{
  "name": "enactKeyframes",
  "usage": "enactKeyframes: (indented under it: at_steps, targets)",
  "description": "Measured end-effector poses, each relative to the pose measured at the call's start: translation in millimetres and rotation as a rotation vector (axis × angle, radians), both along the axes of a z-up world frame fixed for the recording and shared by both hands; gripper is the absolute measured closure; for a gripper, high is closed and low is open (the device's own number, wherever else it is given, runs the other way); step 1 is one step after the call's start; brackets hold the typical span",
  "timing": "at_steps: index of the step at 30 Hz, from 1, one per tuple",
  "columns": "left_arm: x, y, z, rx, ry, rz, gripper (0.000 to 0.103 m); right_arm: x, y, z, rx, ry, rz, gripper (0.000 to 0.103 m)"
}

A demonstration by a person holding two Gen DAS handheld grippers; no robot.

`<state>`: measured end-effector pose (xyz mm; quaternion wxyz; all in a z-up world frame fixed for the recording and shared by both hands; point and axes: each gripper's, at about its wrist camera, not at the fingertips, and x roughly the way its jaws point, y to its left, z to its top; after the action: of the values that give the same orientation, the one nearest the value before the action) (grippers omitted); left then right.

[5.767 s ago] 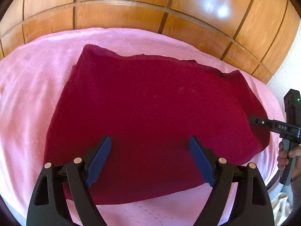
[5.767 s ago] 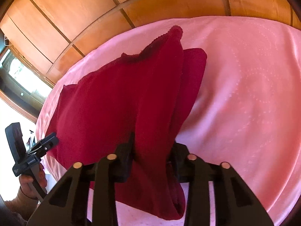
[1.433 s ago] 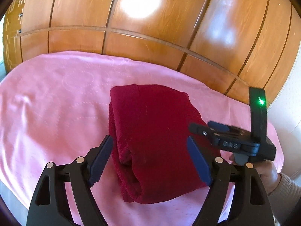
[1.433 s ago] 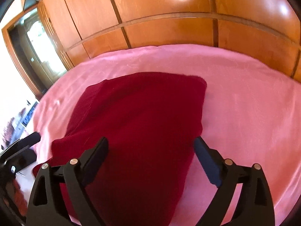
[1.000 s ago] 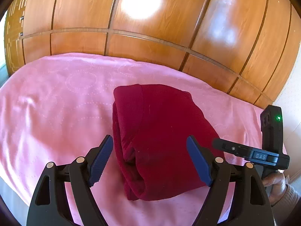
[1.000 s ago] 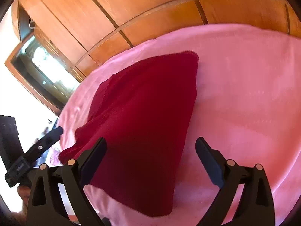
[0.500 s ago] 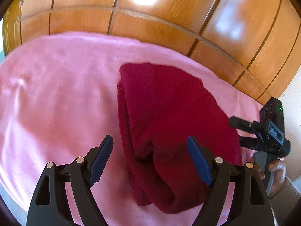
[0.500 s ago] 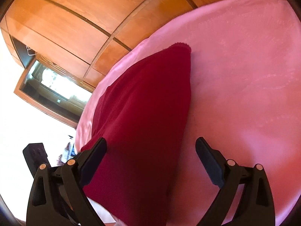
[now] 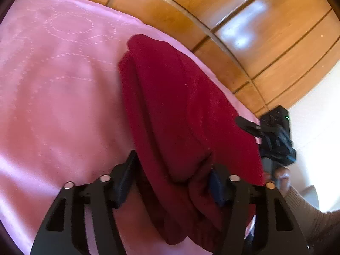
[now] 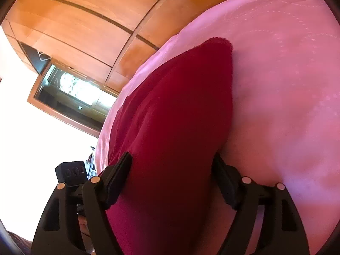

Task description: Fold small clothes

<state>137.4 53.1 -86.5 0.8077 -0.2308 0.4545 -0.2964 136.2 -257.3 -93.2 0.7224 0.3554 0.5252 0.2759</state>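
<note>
Both claws are now sitting lower and closer to the cloth (image 9: 182,110) than a second ago, when they were hovering above it with wide jaws. Left claw (image 9: 170,182) is closing around the near end of the folded red cloth; the bundle is lying between its jaws, and the fabric is bulging over the right finger (image 9: 216,189), though a firm pinch cannot be confirmed. Right claw (image 10: 172,182) is likewise closing, with the cloth's other near corner filling the gap between its jaws and both pads meeting the fabric's sides. In the left view, the right claw (image 9: 250,127) is showing at the cloth's far-right edge, with a hand (image 9: 280,178) gripping its handle. Cloth is lying folded lengthwise on the pink bed (image 9: 53,89), with wooden panelling (image 9: 276,42) standing behind.
</note>
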Motion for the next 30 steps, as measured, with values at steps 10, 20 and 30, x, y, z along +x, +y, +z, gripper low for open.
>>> enactKeyframes:
  at_steps: [10,20,30]
  targets:
    - [-29.2,-13.2,37.8,0.016,-0.086,-0.079,0.064,-27.2,15.6,74.3,-0.147,-0.181,0.016,0.065]
    - [-33.2,-119.0,112.9,-0.076,-0.251,-0.285,0.066,-86.2,-75.0,161.3,-0.215,-0.379,-0.151,0.065]
    - [17.4,-356.6,104.2,0.060,-0.212,-0.560,0.066,-119.2,-257.1,128.7,-0.347,-0.277,-0.516,0.065]
